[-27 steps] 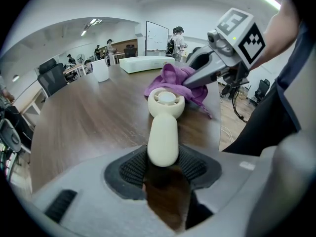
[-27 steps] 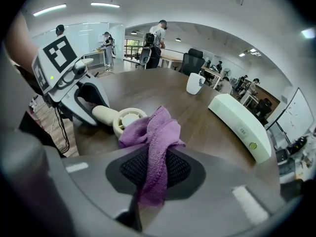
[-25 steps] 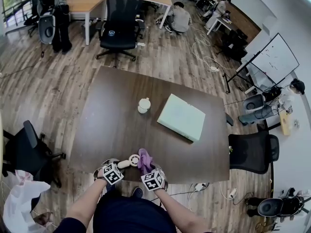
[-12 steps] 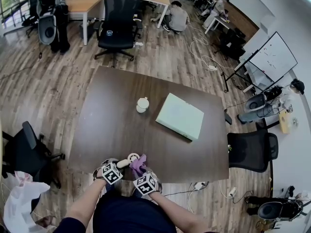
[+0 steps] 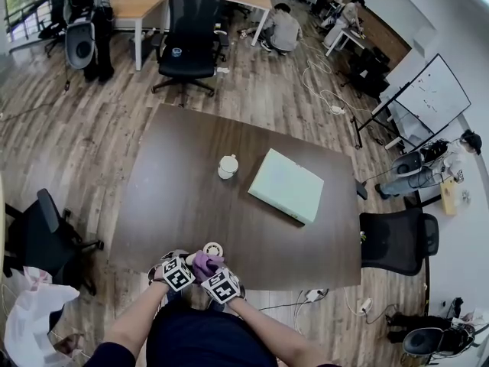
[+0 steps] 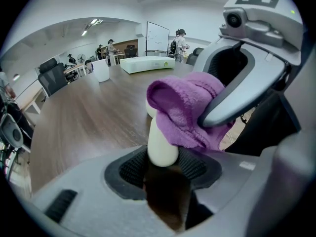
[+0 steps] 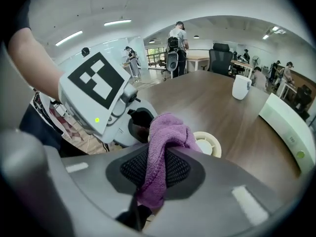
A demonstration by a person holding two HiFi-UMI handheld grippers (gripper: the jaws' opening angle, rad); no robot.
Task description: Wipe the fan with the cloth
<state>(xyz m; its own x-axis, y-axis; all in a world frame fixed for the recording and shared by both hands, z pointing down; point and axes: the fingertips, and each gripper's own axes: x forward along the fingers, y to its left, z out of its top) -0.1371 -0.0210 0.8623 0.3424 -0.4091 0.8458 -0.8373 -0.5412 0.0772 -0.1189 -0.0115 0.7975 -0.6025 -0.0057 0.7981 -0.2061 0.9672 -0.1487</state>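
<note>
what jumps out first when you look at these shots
A fluffy purple cloth stands out, pinched in the right gripper and draped against the small white handheld fan that the left gripper holds by its handle, at the near edge of the dark brown table. Farther back sit a pale green flat box and a white cup.

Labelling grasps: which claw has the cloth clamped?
The right claw: the purple cloth is pinched between its pads. The left claw instead grips the white handle of the fan.
</note>
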